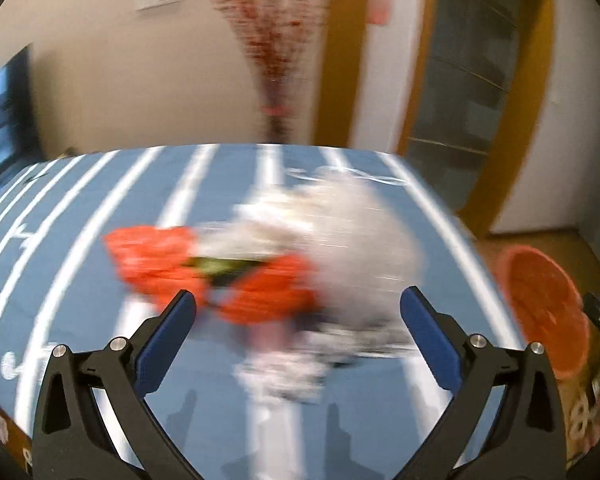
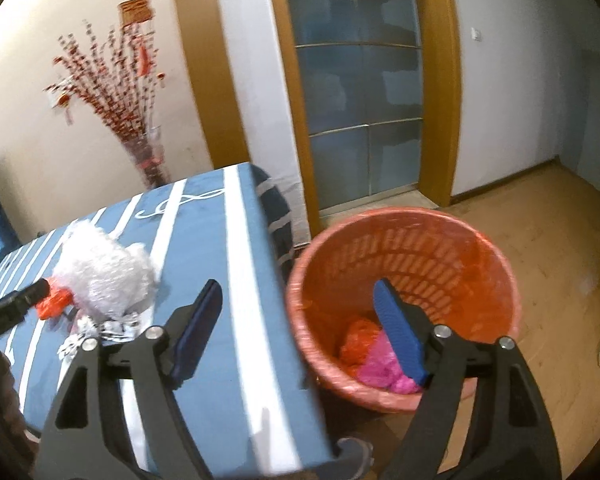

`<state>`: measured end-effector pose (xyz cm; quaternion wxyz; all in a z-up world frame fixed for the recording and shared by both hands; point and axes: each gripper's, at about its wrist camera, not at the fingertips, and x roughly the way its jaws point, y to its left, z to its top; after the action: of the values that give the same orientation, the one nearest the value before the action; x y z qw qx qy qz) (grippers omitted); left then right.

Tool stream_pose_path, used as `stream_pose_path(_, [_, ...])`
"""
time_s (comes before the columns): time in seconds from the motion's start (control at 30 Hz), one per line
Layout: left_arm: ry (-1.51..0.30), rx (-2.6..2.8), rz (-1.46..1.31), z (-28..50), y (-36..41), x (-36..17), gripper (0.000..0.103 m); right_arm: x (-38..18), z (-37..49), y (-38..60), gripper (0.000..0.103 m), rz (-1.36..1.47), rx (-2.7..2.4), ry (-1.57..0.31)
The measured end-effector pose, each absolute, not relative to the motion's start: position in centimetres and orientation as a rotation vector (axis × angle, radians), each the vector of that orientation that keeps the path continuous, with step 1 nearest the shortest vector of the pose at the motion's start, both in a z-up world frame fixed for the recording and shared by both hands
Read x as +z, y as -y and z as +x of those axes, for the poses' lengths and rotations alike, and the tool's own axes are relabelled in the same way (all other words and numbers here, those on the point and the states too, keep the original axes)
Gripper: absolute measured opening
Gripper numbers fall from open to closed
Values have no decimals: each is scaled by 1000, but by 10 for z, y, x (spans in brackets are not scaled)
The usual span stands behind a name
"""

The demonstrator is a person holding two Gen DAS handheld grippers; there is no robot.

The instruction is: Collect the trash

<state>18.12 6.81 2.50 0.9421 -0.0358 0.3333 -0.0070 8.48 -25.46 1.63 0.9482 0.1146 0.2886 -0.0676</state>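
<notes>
A pile of trash lies on the blue striped table (image 1: pixel 80 280): crumpled white plastic (image 1: pixel 340 236), an orange bag (image 1: pixel 160 260) and a dark wrapper (image 1: pixel 224 268). My left gripper (image 1: pixel 298 300) is open and empty just in front of the pile. The view is blurred. In the right wrist view the white plastic (image 2: pixel 104 268) and orange bag (image 2: pixel 52 304) show at left. My right gripper (image 2: pixel 298 292) is open and empty, above the table's right edge and the orange bin (image 2: pixel 404 304), which holds orange and pink bags (image 2: pixel 376 364).
The bin (image 1: pixel 540 312) stands on the wooden floor right of the table (image 2: pixel 204 264). A vase of red branches (image 2: pixel 148 152) stands behind the table. A glass door (image 2: pixel 360 92) with a wooden frame is behind the bin. The left gripper's tip (image 2: pixel 16 304) shows at far left.
</notes>
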Motion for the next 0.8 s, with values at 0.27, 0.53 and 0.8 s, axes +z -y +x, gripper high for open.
stream_pose_path(0.27, [-739, 172, -157, 210, -173, -3, 100, 18, 108, 197, 77, 183, -57, -593])
stream_pose_path(0.53, [-782, 181, -198, 239, -191, -20, 100, 13, 134, 145, 77, 109, 2, -615])
stream_pose_path(0.8, [-859, 149, -242, 257, -200, -39, 66, 12, 153, 118, 77, 78, 42, -625])
